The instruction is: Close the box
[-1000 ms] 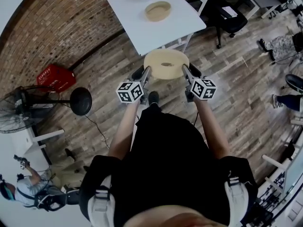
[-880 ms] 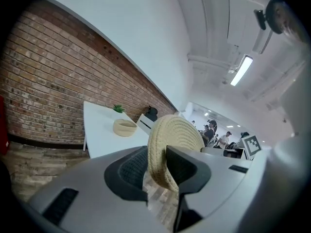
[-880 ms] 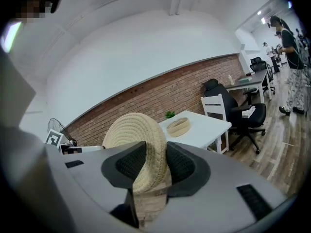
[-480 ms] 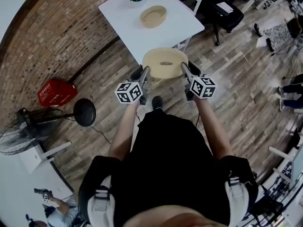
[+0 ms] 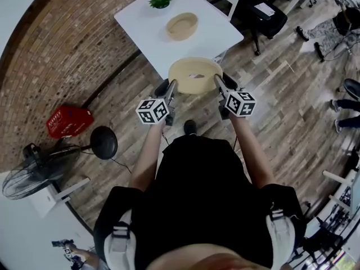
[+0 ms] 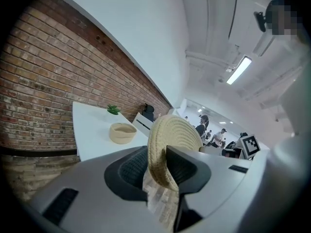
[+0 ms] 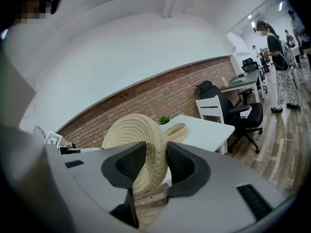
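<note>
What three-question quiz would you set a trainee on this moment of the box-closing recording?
1. True or false: the woven lid rests on the woven box.
2. Who holds the lid? A: one gripper only. B: both grippers. C: neither.
3. Fill in: beside the box on the white table stands a small potted ____.

Key: 1 false, it is carried above the floor. 2 B, the left gripper and the right gripper each clamp its rim. 3 plant.
</note>
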`<state>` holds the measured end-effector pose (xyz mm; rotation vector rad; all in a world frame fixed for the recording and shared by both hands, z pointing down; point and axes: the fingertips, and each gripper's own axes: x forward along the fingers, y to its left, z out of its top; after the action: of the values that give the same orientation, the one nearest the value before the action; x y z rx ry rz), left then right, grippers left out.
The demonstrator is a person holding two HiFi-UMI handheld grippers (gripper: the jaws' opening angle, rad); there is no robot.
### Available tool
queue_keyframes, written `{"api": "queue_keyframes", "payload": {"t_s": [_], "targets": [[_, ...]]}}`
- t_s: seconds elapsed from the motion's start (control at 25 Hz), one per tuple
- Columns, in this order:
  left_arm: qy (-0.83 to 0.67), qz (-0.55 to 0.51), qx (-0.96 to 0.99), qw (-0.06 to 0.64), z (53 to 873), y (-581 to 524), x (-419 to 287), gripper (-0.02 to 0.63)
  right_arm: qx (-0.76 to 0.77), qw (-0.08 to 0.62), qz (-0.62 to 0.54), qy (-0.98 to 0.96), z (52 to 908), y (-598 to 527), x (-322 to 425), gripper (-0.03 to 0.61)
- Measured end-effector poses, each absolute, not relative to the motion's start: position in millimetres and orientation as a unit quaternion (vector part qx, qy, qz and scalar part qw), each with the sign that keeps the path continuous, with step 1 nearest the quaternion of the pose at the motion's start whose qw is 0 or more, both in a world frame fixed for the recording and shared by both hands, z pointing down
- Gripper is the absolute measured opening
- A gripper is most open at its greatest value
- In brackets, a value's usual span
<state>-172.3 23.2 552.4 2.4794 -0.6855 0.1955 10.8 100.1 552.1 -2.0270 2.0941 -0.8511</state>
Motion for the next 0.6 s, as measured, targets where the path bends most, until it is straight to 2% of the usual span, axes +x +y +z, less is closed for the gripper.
{"api": "queue_keyframes", "payload": {"t_s": [0.6], "targets": [[-0.256, 0.082, 0.921, 0.281, 559.9, -26.5, -160.0, 0.123, -0.665, 0.062, -0.291, 0.685, 561.7, 49.9, 23.8, 0.133]]}}
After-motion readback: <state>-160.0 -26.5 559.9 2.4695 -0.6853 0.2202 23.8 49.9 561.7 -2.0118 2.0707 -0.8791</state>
